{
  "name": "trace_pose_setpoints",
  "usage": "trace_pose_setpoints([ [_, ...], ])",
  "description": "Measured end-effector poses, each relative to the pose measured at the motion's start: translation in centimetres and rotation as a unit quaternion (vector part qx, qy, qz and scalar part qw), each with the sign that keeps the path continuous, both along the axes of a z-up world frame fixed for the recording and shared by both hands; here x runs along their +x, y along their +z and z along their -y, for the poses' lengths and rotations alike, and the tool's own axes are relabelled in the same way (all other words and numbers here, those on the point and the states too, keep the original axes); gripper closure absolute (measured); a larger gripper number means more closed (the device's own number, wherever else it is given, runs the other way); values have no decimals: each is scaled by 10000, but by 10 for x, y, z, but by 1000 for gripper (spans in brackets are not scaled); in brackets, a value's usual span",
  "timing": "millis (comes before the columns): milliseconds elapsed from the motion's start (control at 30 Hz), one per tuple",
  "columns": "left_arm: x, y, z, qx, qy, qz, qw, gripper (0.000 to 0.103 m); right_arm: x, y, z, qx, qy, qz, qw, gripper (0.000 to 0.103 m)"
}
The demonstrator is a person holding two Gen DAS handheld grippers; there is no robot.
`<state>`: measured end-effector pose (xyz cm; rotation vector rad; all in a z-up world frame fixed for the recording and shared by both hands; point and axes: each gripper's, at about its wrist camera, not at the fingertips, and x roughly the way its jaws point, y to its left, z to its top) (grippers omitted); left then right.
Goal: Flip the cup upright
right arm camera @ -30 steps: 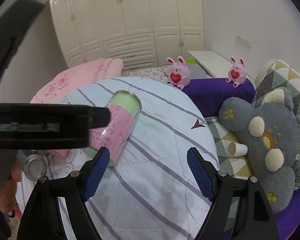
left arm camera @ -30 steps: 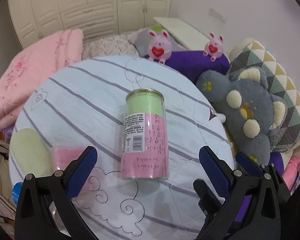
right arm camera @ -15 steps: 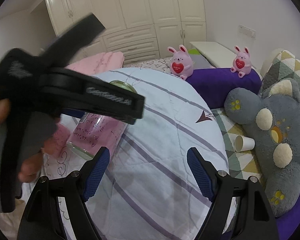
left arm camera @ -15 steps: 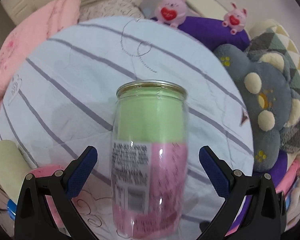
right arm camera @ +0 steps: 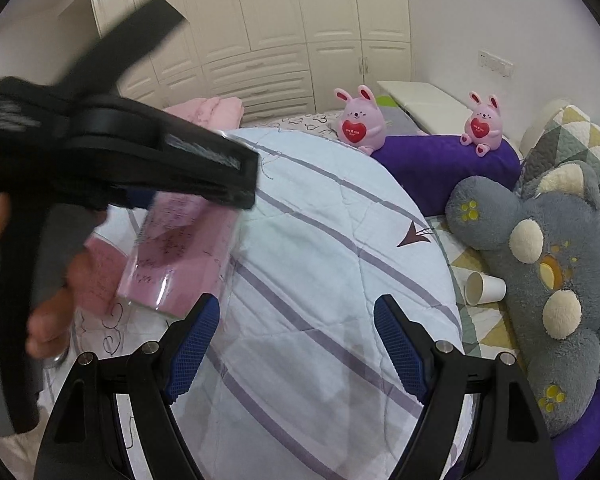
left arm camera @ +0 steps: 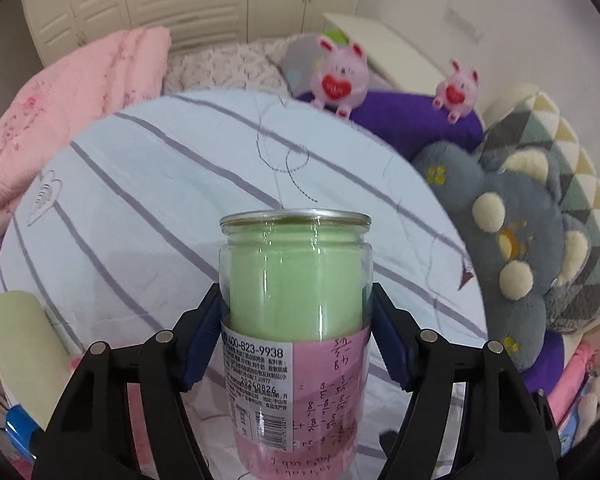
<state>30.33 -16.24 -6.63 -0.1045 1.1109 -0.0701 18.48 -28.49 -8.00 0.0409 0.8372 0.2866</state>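
Note:
The cup is a clear glass cylinder with a green and pink lining and a barcode label. In the left wrist view my left gripper is shut on the cup, blue pads pressed on both sides at mid-height. In the right wrist view the cup hangs tilted above the striped quilt, its base toward the camera, its top hidden by the black left gripper body. My right gripper is open and empty over the quilt, to the right of the cup.
Two pink bunny toys sit on a purple cushion at the back. A grey plush lies at the right beside a paper cup. A folded pink blanket lies at the left.
My left gripper came down over the lying cup, closed on its sides and lifted it off the quilt into a tilt. The right gripper has barely moved.

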Motion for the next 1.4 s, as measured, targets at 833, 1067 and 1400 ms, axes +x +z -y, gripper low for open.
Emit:
trace_pose_setpoints([
  [833,-92,19,-14,49,-2,1025,9947,32,-23,-12,-14,-96,-52,-63,9999,22],
  [1067,-85,25,-22,-100,189,1306,9912,32,-34,-6,-16,121,73,-34,9999,22],
  [1400,-102,18,-18,-150,16,1551,9878,32,-36,-15,-22,102,107,-139,9998,22],
])
